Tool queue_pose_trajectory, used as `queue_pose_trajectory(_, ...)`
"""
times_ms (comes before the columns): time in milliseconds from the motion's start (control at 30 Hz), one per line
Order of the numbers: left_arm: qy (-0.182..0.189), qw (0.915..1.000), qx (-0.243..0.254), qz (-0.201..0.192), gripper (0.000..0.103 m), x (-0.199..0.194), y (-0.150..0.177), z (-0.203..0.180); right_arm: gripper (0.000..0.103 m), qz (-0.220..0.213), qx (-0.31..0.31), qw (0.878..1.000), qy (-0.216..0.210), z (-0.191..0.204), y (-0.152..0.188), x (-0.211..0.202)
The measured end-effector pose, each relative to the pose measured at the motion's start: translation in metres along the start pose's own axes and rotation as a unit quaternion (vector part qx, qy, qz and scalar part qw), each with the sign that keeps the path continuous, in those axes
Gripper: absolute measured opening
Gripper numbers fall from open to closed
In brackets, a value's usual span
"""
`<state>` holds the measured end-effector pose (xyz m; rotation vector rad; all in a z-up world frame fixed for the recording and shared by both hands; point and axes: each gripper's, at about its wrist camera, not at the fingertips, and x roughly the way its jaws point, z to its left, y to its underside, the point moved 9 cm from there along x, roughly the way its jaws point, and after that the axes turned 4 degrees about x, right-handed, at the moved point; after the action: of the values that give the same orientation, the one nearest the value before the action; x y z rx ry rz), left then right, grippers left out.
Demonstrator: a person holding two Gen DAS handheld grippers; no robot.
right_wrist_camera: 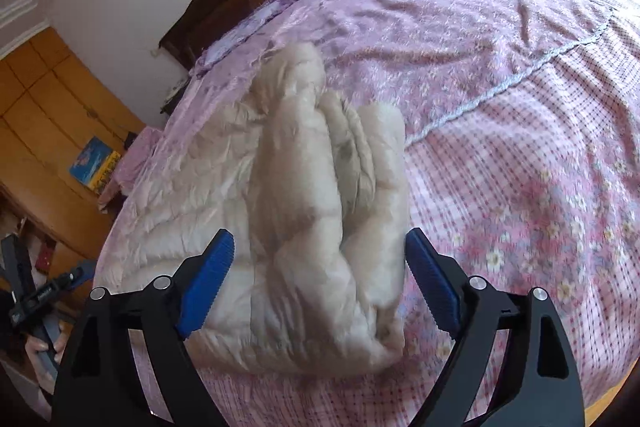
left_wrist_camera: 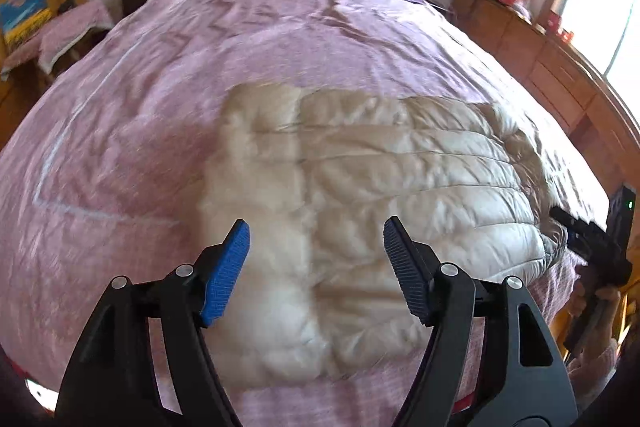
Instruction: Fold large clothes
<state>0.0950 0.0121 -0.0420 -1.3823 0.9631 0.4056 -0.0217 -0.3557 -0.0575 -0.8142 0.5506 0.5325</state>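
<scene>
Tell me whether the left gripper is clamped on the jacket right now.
No: the left gripper hangs open above the beige puffer jacket, nothing between its blue pads.

No legible text, label, brand or number anywhere in either wrist view

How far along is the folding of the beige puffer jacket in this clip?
Partly done, it seems: the beige quilted puffer jacket lies on the pink bedspread with one side already folded over into a thick stack. Nothing is in hand; the left gripper and right gripper both hover open above it. The long flat part probably still needs folding.
</scene>
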Motion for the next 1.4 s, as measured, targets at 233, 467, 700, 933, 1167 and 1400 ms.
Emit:
queue_pose_trajectory(233,0.018,0.9996,0.022,0.006,0.069,0.034,-0.009,-0.038,0.079,-0.042,-0.007,0.999,-0.005,0.017,-0.039,-0.002)
queue_pose_trajectory(467,0.028,0.9989,0.033,0.016,0.069,0.064,-0.011,-0.054,0.032,-0.007,-0.052,0.998,0.036,0.024,-0.043,0.036)
queue_pose_trajectory(700,0.041,0.9973,0.059,0.013,0.069,0.089,-0.019,-0.076,0.012,-0.037,-0.038,0.995,0.08,-0.002,-0.037,0.03)
queue_pose_trajectory(933,0.036,0.9972,0.062,0.023,0.069,0.099,-0.019,-0.079,0.018,-0.03,-0.015,0.997,0.074,-0.016,-0.031,0.034)
queue_pose_trajectory(1167,0.052,0.9972,0.052,0.014,0.069,0.072,-0.011,-0.083,0.076,-0.038,0.022,0.998,0.038,-0.018,-0.026,-0.006)
queue_pose_trajectory(1400,0.074,0.9948,0.066,0.025,0.069,0.058,0.006,-0.109,0.076,0.008,0.041,0.999,0.006,-0.019,0.001,-0.004)
